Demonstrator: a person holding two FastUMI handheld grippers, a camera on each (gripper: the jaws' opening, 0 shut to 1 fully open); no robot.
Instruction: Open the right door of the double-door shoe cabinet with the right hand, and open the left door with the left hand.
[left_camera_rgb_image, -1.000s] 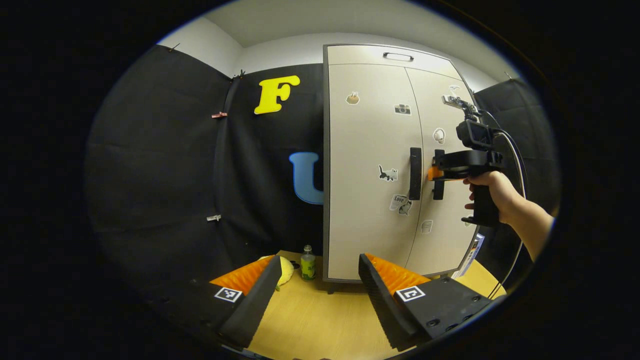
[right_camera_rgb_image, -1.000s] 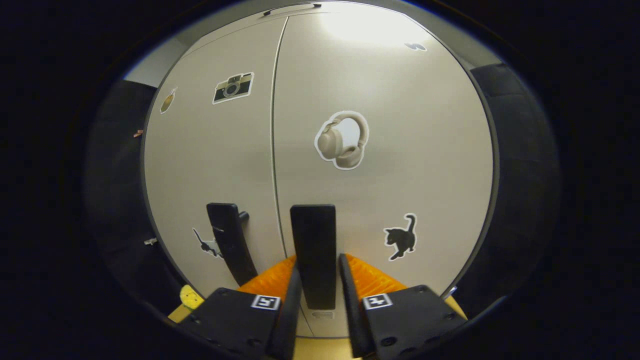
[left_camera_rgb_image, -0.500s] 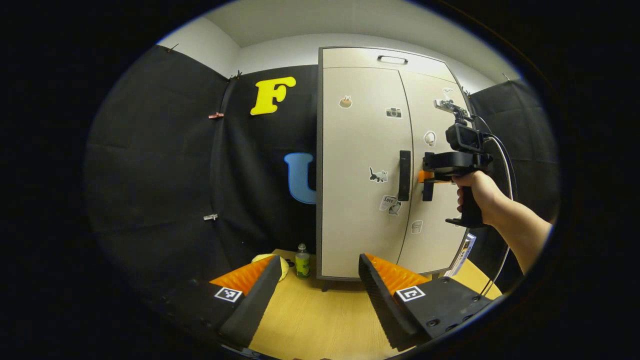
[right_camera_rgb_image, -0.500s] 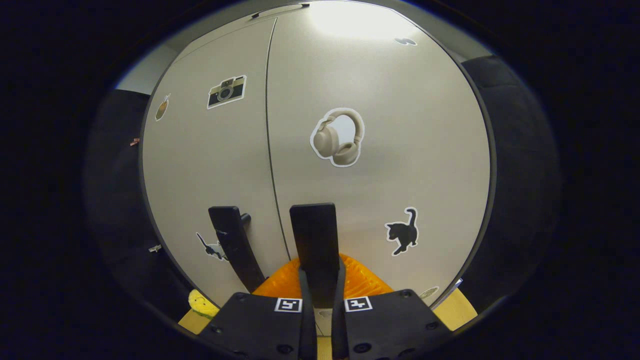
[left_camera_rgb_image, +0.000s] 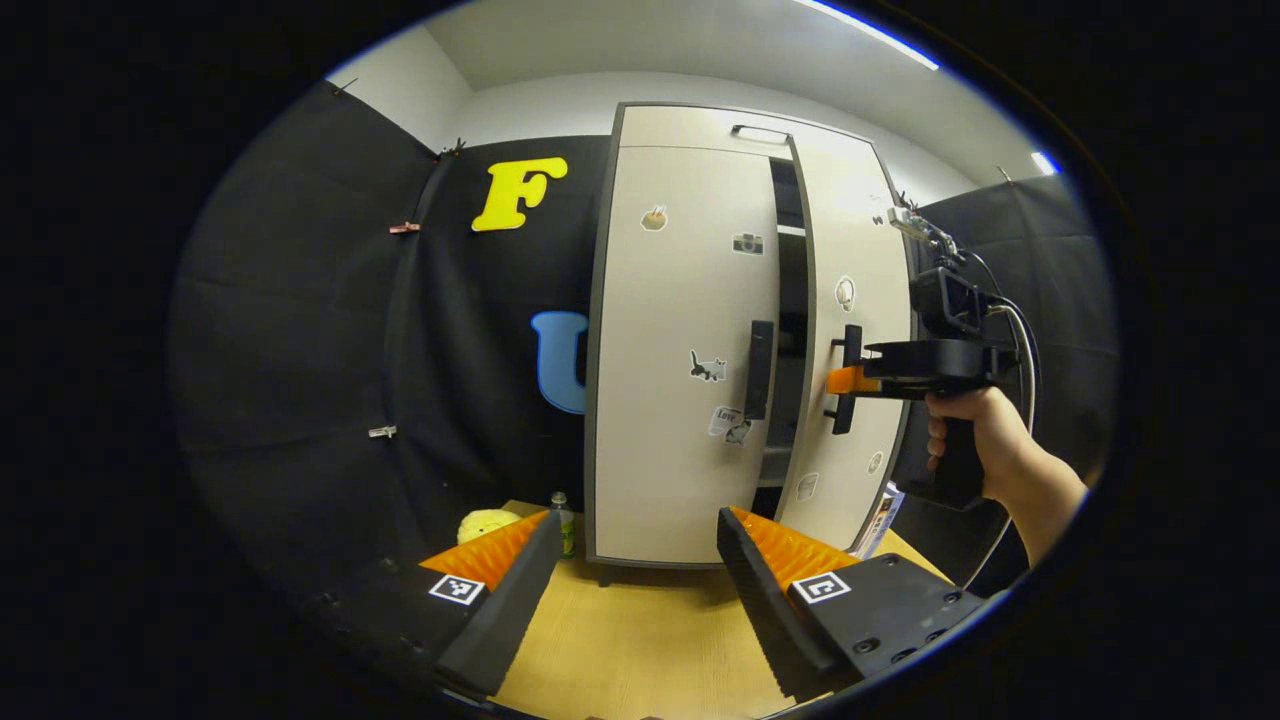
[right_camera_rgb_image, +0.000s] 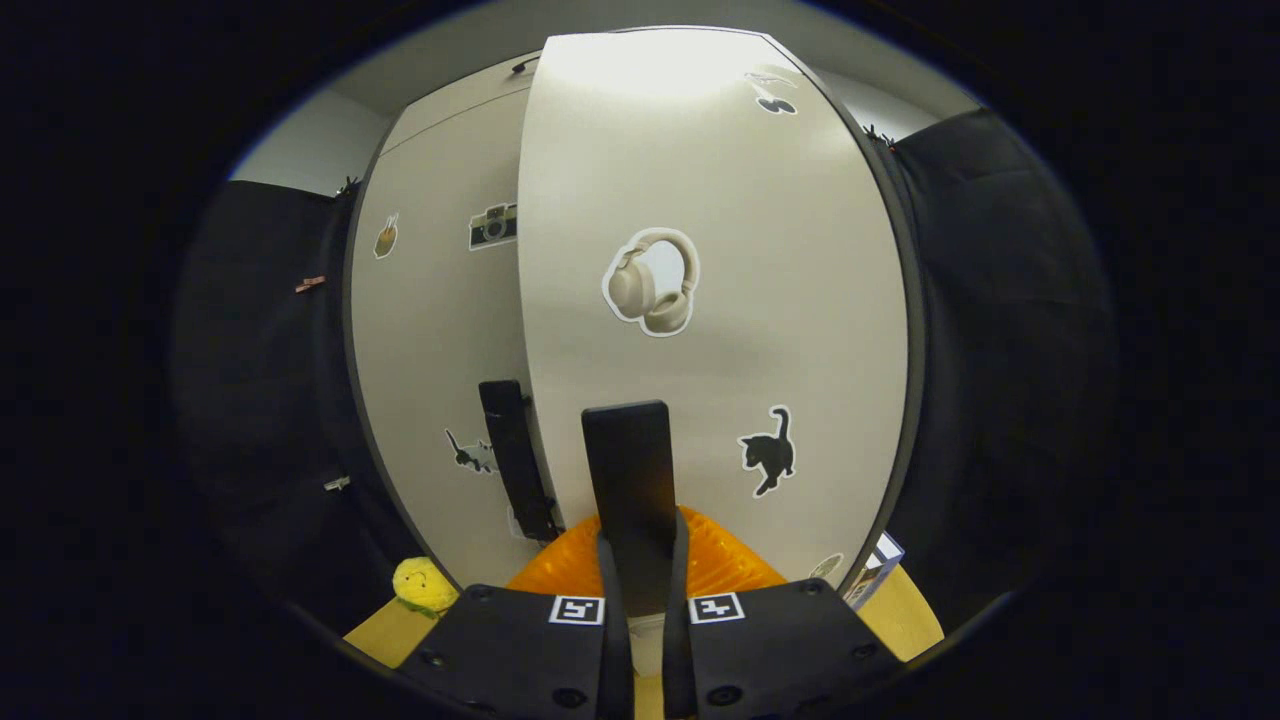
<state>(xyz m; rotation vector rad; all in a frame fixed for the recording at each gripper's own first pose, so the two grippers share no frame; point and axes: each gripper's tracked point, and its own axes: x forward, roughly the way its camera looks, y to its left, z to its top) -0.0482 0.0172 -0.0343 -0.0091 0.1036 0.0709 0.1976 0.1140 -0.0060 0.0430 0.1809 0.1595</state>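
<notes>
Cabinet: pale beige doors, dark grey frame edge. Left handle and right handle: black. Stickers: black cat, beige headphones outlined in white, black-and-cream camera. Surface: light wood grain. Plush toy: yellow. Bottle: green, with a label.

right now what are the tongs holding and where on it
The right tongs clamp the right door's handle at its lower half, with the door ajar. The left tongs are open, holding nothing.
</notes>
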